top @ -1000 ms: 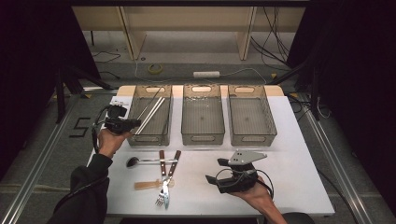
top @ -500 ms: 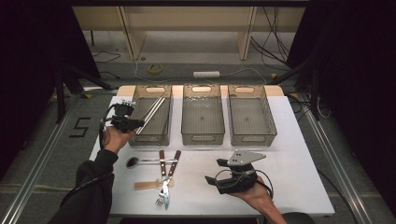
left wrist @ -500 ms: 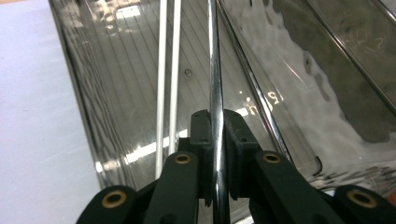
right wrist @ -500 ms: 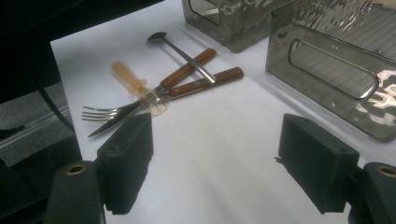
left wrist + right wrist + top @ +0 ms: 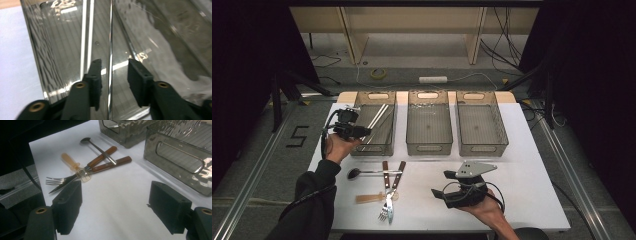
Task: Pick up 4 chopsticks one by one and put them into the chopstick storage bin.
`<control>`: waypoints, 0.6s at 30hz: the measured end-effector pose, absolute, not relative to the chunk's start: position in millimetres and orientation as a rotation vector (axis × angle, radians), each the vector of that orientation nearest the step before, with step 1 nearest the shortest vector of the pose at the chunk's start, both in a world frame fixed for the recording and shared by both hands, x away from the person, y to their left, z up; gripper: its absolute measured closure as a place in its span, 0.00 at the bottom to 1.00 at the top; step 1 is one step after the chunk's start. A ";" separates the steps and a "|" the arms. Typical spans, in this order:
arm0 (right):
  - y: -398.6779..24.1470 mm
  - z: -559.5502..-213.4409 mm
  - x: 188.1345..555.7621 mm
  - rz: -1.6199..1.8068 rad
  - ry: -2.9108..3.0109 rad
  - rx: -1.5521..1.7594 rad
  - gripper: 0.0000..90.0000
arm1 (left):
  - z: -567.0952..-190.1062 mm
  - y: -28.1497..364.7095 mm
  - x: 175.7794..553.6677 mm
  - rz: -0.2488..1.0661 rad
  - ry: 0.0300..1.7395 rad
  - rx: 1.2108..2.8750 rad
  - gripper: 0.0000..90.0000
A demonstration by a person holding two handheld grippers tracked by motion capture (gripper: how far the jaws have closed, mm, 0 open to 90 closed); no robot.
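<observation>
Hovering over the left bin's (image 5: 374, 147) near rim, the left gripper (image 5: 364, 132) has just spread, pinching nothing; two chopsticks (image 5: 378, 116) lie inside. Three bins; the right gripper (image 5: 443, 184) gapes over bare table (image 5: 532, 185).

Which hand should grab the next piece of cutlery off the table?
Probably the right. The right gripper is open, empty and aimed at the fork and knife. The left gripper, whose jaws have just been opening, is over the left bin beside the chopsticks.
</observation>
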State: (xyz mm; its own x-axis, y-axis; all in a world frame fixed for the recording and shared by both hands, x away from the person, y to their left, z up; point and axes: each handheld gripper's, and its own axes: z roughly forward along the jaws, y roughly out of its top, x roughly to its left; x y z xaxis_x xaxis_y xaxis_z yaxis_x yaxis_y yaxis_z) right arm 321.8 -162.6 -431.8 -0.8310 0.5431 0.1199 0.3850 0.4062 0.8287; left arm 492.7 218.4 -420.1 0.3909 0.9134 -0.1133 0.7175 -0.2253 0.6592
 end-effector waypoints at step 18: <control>-162.4 -430.0 319.0 1.413 2.488 0.815 0.31 | -403.7 202.6 446.7 0.325 1.135 2.147 0.37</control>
State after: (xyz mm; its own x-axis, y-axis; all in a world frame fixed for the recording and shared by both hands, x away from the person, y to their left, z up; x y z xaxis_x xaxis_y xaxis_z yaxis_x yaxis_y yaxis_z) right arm 319.0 -162.4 -430.0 -0.8371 0.5337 0.1198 0.3762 0.4029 0.8343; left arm 446.7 202.6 -403.7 0.5893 0.8029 -0.0896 0.6340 -0.3908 0.6673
